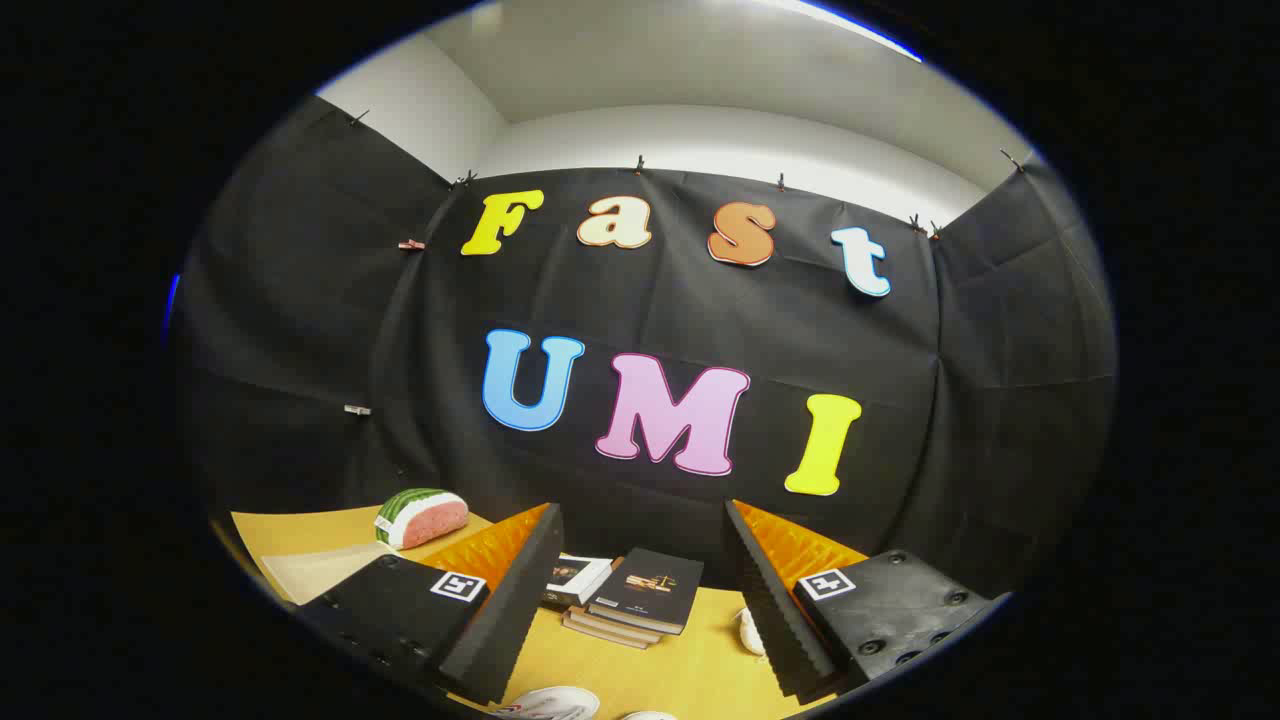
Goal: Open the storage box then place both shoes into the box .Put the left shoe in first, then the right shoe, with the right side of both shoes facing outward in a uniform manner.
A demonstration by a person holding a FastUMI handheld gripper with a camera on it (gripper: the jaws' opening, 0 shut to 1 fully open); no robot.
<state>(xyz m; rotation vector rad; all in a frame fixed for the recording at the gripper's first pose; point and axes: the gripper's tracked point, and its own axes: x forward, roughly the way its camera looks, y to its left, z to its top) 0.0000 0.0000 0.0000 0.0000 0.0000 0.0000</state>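
My gripper [640, 540] is held high and level over the yellow table [690, 670], its fingers spread wide apart with nothing between them. Low down between the fingers, the top of a white shoe [555, 703] peeks in, and a second white piece [648, 716] lies just to its right. Another small white shape [750, 630] sits against the inner side of the right finger [775, 610]; I cannot tell what it is. The left finger [515, 600] hides the table behind it.
A stack of dark books [640, 598] lies on the table just beyond the fingers, with another book [575, 578] to its left. A toy watermelon slice [420, 517] sits far left on the table near a pale sheet [310, 570]. The booth's black cloth wall stands close behind.
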